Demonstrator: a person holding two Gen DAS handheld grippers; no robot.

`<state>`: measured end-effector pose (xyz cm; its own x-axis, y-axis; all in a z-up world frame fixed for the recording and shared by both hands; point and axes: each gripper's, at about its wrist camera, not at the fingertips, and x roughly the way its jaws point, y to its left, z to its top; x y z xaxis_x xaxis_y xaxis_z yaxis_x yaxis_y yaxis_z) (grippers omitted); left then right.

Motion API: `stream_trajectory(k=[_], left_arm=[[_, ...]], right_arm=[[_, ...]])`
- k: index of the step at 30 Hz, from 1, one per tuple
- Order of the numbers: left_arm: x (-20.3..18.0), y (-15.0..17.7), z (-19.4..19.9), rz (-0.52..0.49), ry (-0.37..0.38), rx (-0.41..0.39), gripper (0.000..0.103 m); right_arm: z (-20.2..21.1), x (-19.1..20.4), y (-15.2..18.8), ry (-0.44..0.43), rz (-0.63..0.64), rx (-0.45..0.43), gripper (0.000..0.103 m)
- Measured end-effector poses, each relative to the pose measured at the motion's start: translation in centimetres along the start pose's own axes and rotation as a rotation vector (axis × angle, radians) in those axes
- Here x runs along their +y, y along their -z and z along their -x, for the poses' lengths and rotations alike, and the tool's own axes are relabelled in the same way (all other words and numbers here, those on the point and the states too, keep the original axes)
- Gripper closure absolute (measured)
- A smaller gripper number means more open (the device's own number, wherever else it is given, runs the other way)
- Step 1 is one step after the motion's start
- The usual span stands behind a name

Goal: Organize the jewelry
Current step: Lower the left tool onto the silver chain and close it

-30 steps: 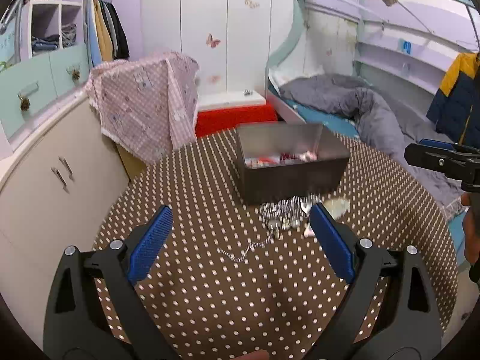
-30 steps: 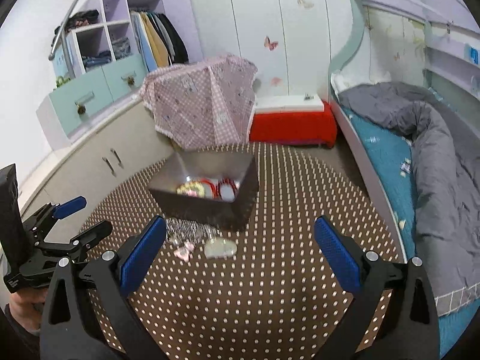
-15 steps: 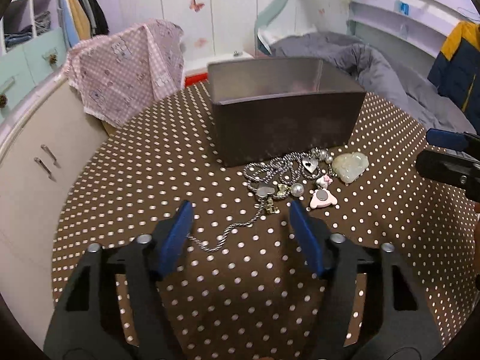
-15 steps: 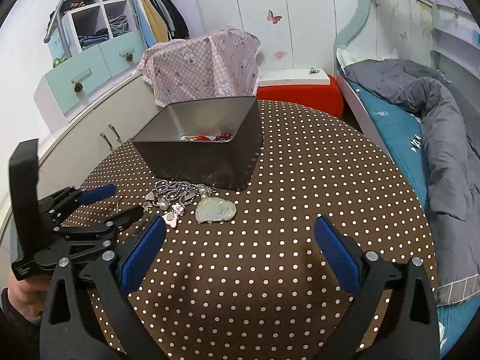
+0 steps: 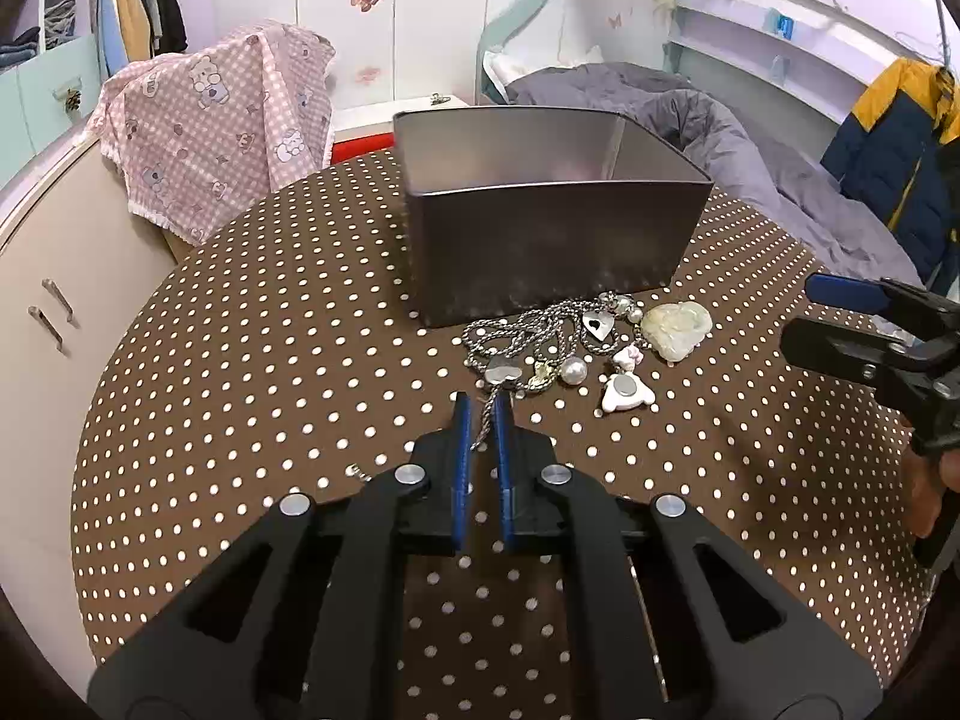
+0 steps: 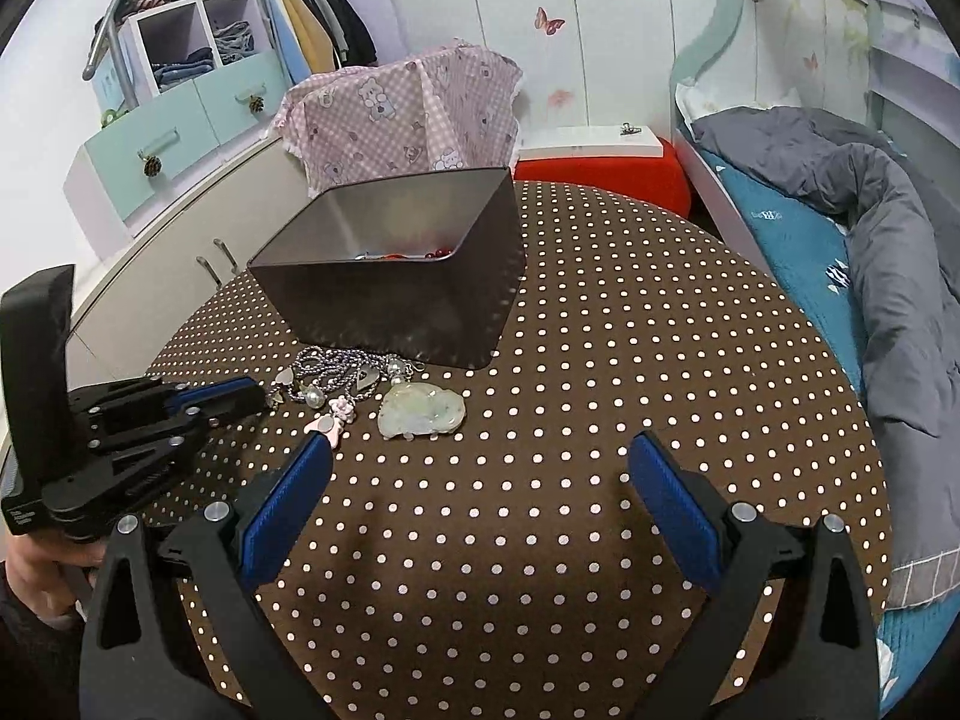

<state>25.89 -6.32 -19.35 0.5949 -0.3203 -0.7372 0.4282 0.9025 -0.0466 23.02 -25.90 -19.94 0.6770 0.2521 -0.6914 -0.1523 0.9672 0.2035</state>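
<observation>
A pile of jewelry lies on the brown dotted table in front of a dark metal box (image 5: pixel 552 240): a silver chain necklace (image 5: pixel 528 336) with heart charms and pearls, a pale green jade pendant (image 5: pixel 678 324) and a white-pink charm (image 5: pixel 627 390). My left gripper (image 5: pixel 483 414) is low on the table, its jaws nearly closed around the chain's trailing end. It also shows in the right wrist view (image 6: pixel 240 393). My right gripper (image 6: pixel 480 480) is open and empty, near the pendant (image 6: pixel 423 411). The box (image 6: pixel 396 276) holds red beads.
The round table (image 6: pixel 600 360) has a curved edge. A pink patterned cloth (image 5: pixel 222 120) drapes over something behind the table. Cabinets stand to the left, a bed with a grey duvet (image 6: pixel 888 240) to the right, a red stool (image 6: pixel 600 171) beyond.
My left gripper came down and forward to the table and its jaws closed from wide open onto the chain's tail. My right gripper moved lower and closer to the jewelry, staying open.
</observation>
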Motion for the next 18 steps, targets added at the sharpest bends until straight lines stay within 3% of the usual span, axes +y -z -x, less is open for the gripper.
stream_trajectory(k=[8, 16, 17, 18], left_arm=[[-0.3, 0.5, 0.7, -0.017, 0.023, -0.014, 0.095], [-0.4, -0.4, -1.1, -0.039, 0.004, 0.037, 0.094], [-0.6, -0.5, -1.1, -0.047, 0.001, 0.038, 0.088], [-0.7, -0.5, -1.1, -0.053, -0.004, 0.035, 0.059]], right_arm=[[-0.9, 0.1, 0.0, 0.006, 0.008, 0.018, 0.008], [-1.3, 0.4, 0.1, 0.005, 0.011, 0.024, 0.008], [-1.3, 0.3, 0.1, 0.006, 0.010, 0.025, 0.008], [-1.3, 0.3, 0.1, 0.004, 0.008, 0.024, 0.008]])
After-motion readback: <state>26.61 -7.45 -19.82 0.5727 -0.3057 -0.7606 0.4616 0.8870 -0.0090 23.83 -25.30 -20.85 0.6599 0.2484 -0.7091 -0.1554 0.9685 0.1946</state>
